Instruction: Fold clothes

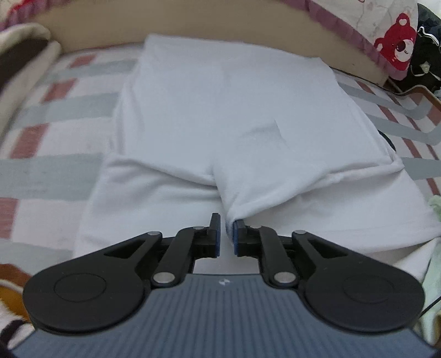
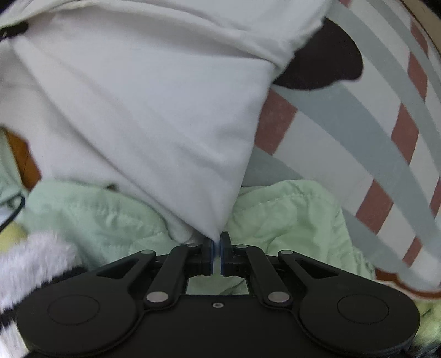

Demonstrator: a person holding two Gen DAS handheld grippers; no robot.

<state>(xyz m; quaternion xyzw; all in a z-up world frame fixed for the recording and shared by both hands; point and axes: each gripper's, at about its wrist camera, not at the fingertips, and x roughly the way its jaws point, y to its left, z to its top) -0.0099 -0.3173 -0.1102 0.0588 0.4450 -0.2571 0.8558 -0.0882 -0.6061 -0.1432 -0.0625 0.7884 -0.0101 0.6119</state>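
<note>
Left gripper (image 1: 226, 234): jaws stood slightly apart, a narrow gap between the blue pads; a pulled-up fold of the white garment (image 1: 220, 115) hung against the right-hand pad at about 1 o'clock from the gap, not pinched.
Right gripper (image 2: 217, 254): jaws pressed together, pinching a corner of the white garment (image 2: 143, 110), the cloth running taut from the tips toward 11 o'clock.
White garment: spread flat on the checked bed sheet (image 1: 52, 165) in the left wrist view, its near part doubled over.
Checked bed sheet: grey and red stripes, seen toward 2 o'clock in the right wrist view (image 2: 358, 132).
Green quilted cloth (image 2: 289, 217): lay under the right gripper.
Headboard (image 1: 193, 24): tan, at 12 o'clock beyond the garment.
</note>
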